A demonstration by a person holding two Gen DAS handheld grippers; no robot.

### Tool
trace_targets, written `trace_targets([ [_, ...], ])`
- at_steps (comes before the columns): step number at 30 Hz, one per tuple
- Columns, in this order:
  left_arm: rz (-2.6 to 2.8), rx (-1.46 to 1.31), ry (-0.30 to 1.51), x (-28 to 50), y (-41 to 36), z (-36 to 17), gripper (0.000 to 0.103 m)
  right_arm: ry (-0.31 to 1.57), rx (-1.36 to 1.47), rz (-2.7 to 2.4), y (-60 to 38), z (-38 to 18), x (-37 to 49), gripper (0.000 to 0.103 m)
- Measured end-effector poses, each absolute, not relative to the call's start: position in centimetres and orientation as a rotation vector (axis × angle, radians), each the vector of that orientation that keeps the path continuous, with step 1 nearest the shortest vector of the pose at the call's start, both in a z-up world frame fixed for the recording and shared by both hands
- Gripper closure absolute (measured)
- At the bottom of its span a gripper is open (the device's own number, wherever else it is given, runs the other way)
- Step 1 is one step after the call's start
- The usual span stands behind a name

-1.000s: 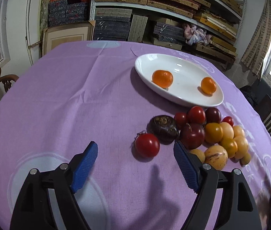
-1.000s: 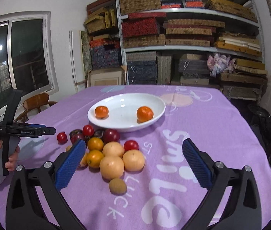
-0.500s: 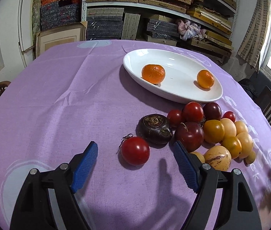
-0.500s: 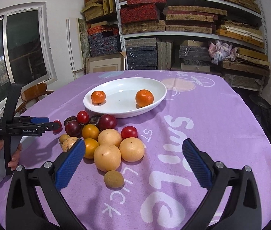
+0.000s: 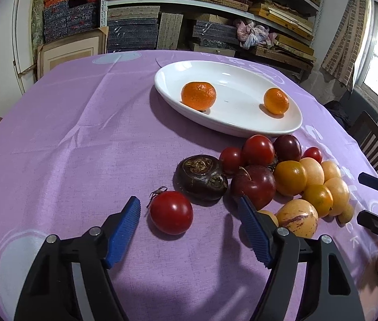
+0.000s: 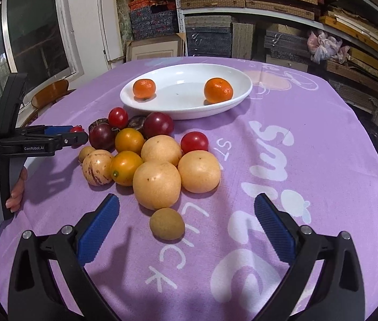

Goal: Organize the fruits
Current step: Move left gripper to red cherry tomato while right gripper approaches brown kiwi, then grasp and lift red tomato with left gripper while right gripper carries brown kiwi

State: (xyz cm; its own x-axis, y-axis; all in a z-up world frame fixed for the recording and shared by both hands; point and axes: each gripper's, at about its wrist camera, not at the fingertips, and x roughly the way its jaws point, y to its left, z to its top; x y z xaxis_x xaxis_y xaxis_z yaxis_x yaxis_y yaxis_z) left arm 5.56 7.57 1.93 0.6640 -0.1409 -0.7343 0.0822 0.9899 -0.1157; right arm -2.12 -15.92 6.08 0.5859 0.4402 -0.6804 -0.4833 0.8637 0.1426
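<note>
Both grippers have come closer to the fruit pile since the earlier frames. The left gripper [image 5: 189, 219] now brackets the lone red tomato [image 5: 171, 212], and its jaws have just been closing; the tomato sits between the blue pads, nearer the left one, with no contact visible. The right gripper [image 6: 186, 219] stands wide open and empty, low over the bench [image 6: 309, 160], with the small brown fruit [image 6: 166, 223] lying between its pads and touching neither.

Progress: early. Two mandarins [image 5: 198, 95] rest well apart in the white dish [image 5: 167, 93]. The rest of the fruit, red, dark, yellow-orange and pale round pieces, remains heaped on the purple cloth just beside the dish's near rim. From this angle it is hard to say whether the nearest tomatoes touch that rim.

Clearance: the dish has ample bare floor between the mandarins. The dark wrinkled fruit [image 5: 201, 177] lies close behind the lone tomato, so the closing jaws have little margin on that side. Open cloth extends to the left of the pile. The bench edge is well clear of the fruit.
</note>
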Motion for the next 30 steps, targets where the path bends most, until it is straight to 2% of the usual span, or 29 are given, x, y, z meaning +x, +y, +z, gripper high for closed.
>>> trace_targets([
  [4, -0.145, -0.093, 0.854, 5.8, 7.8, 1.6, 0.040, 0.797, -0.039, 0.554, -16.1, 5.8, -1.9, 0.004],
  [12, -0.145, -0.095, 0.864, 5.9, 7.8, 1.4, 0.044, 0.798, -0.067, 0.581, -15.3, 5.9, -2.2, 0.005],
  [13, -0.142, -0.099, 0.864, 5.9, 7.8, 1.4, 0.048, 0.800, -0.072, 0.585, -15.2, 5.9, -2.2, 0.009],
  [16, -0.142, -0.115, 0.865, 6.0, 8.1, 1.4, 0.053, 0.825, -0.079, 0.606, -14.7, 5.6, -2.0, 0.039],
  [23, -0.147, -0.111, 0.865, 5.9, 8.1, 1.3, 0.057, 0.837, -0.105, 0.609, -14.2, 5.4, -2.2, 0.040],
  [25, -0.147, -0.118, 0.864, 5.9, 8.2, 1.3, 0.065, 0.845, -0.125, 0.615, -13.9, 5.2, -2.6, 0.040],
  [30, -0.152, -0.145, 0.863, 5.9, 8.6, 1.3, 0.071, 0.862, -0.158, 0.626, -13.4, 4.9, -3.2, 0.040],
])
